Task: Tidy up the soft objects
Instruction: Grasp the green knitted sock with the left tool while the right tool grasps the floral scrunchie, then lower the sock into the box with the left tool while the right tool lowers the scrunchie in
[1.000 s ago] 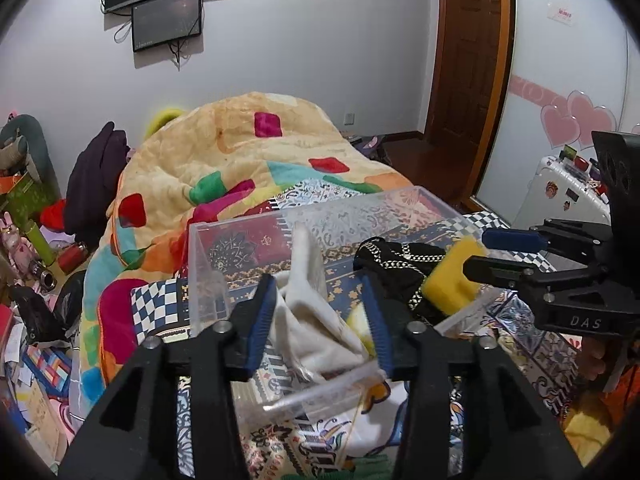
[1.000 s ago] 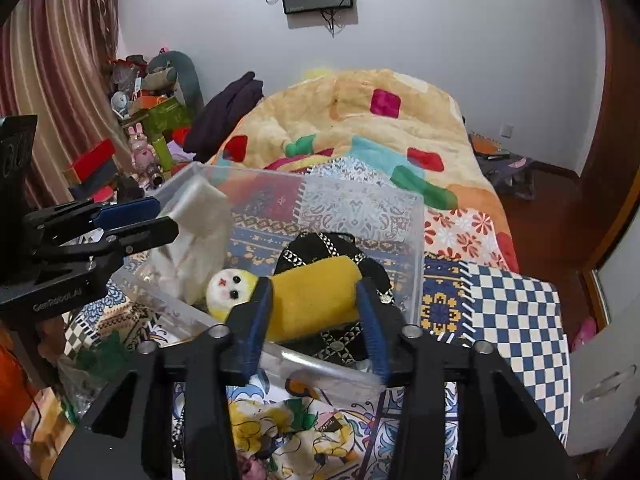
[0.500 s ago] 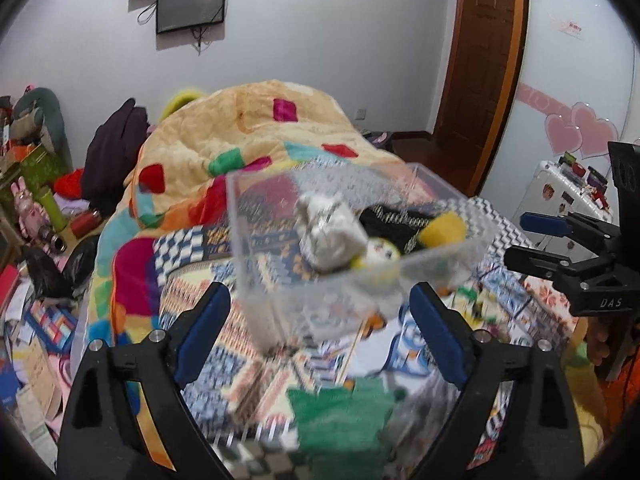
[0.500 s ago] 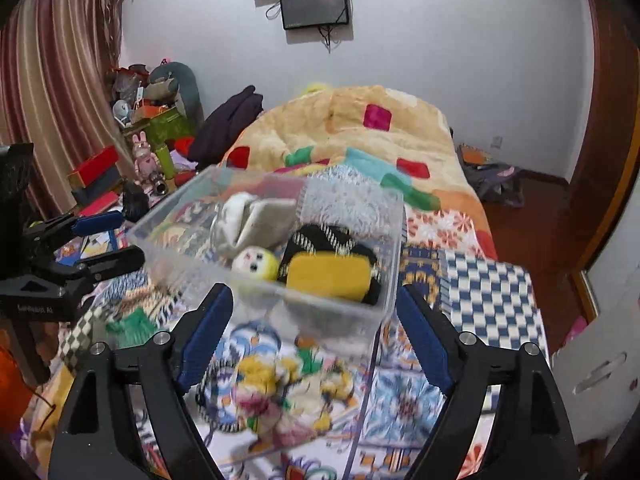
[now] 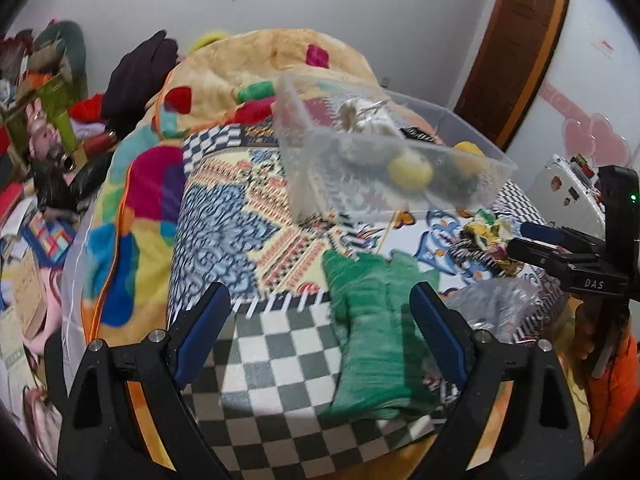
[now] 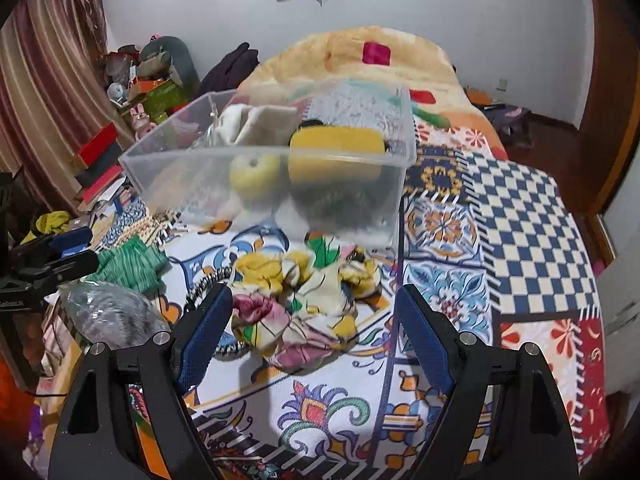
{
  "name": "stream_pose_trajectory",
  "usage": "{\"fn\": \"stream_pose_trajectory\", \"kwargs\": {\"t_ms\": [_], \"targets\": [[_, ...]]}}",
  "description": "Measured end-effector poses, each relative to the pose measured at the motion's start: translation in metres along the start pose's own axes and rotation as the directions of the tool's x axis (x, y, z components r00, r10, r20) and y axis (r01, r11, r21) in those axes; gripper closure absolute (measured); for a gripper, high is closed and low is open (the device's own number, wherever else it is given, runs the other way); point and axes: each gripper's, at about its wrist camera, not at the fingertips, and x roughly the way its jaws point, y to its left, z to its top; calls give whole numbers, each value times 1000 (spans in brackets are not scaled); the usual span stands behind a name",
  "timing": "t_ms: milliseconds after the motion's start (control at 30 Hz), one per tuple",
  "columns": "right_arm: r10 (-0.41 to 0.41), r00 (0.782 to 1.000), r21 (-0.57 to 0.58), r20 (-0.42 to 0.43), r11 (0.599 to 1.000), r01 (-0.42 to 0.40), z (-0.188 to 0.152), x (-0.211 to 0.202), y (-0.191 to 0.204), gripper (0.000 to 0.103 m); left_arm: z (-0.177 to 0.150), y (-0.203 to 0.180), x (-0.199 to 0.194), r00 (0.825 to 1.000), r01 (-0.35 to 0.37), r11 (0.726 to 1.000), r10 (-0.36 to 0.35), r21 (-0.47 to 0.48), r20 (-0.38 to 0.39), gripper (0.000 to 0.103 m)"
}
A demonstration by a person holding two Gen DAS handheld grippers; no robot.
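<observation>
A clear plastic bin (image 5: 496,162) (image 6: 168,176) stands on the patterned bed cover. It holds a white cloth (image 6: 256,126), a yellow plush toy (image 6: 334,152) and a dark item underneath. My left gripper (image 5: 320,320) is open and empty, just above a green knitted cloth (image 5: 372,336) that also shows in the right wrist view (image 6: 128,262). My right gripper (image 6: 308,320) is open and empty, over a crumpled floral cloth (image 6: 300,312) in front of the bin. A grey item in clear plastic (image 6: 108,312) lies to the left of it.
A yellow quilt with coloured patches (image 5: 256,60) is heaped behind the bin. Clutter of boxes and toys (image 6: 140,92) fills the floor left of the bed. A wooden door (image 5: 516,40) and a white case (image 5: 568,184) are on the right.
Both grippers let go of the items in the bin, opened wide and pulled back toward the bed's near edge. The white cloth and yellow plush now lie in the bin.
</observation>
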Motion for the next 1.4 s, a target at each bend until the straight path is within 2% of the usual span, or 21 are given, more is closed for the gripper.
{"fn": "stream_pose_trajectory", "kwargs": {"t_ms": [167, 233, 400, 467, 500, 567, 667, 767, 1100, 1400], "targets": [[-4, 1000, -10, -10, 1000, 4, -2, 4, 3, 21, -2, 1, 11, 1000, 13, 1000, -13, -6, -12, 12], [-3, 1000, -16, -8, 1000, 3, -2, 4, 5, 23, -1, -2, 15, 1000, 20, 1000, -20, 2, -8, 17], [9, 1000, -20, -29, 1000, -10, -5, 8, 7, 44, -2, -8, 18, 1000, 16, 1000, -16, 11, 15, 31], [11, 999, -24, -31, 1000, -11, -6, 9, 7, 53, -3, -12, 19, 1000, 21, 999, -21, 31, 19, 44], [13, 999, -25, -31, 1000, -14, -6, 9, 8, 64, -3, -14, 19, 999, 25, 999, -26, 40, 21, 49], [30, 999, -15, -28, 999, -30, -7, 8, 6, 74, -4, -17, 19, 998, 50, 997, -51, 55, 20, 68], [26, 1000, -2, -5, 1000, -26, -7, 3, 2, 78, -4, -19, 20, 998, 53, 996, -55, 67, 26, 79], [30, 999, 5, 26, 1000, -31, -6, -9, -2, 78, -1, -17, 20, 998, 55, 997, -57, 58, 33, 85], [25, 990, -3, 137, 1000, -25, 5, -42, -2, 78, 19, -11, -10, 990, 18, 999, -25, 51, 139, 89], [24, 974, -35, 227, 999, -16, 33, -59, 7, 78, 54, -16, -37, 962, 2, 998, -20, 64, 274, 89]]}}
